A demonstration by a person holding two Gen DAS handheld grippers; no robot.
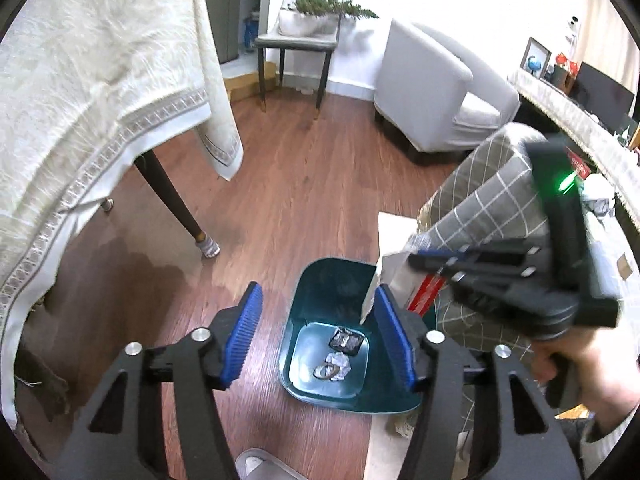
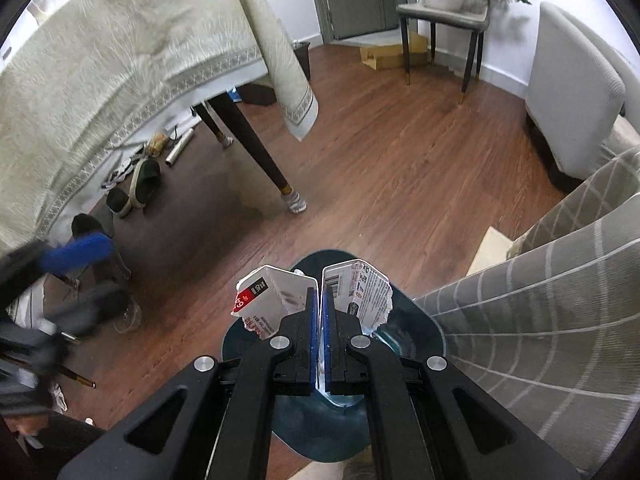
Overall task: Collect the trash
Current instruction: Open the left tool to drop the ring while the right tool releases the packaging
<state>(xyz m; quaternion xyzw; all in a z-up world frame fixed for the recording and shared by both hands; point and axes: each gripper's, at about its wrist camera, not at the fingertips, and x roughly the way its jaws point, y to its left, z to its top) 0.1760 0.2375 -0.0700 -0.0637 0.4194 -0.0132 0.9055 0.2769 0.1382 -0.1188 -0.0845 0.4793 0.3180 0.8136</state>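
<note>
A teal bin stands on the wood floor, with a crumpled white paper and a dark foil wrapper at its bottom. My left gripper hangs above the bin, open, with nothing between its blue pads. My right gripper, held by a hand, comes in from the right over the bin's rim. It is shut on a torn white package with a red label, which sticks out on both sides of the pads above the bin. The left gripper is a blur at the left edge.
A table under a cream tablecloth fills the left, its dark leg close by. A grey checked cushion presses in beside the bin on the right. Slippers lie under the table. A white armchair and a chair with a plant stand farther off.
</note>
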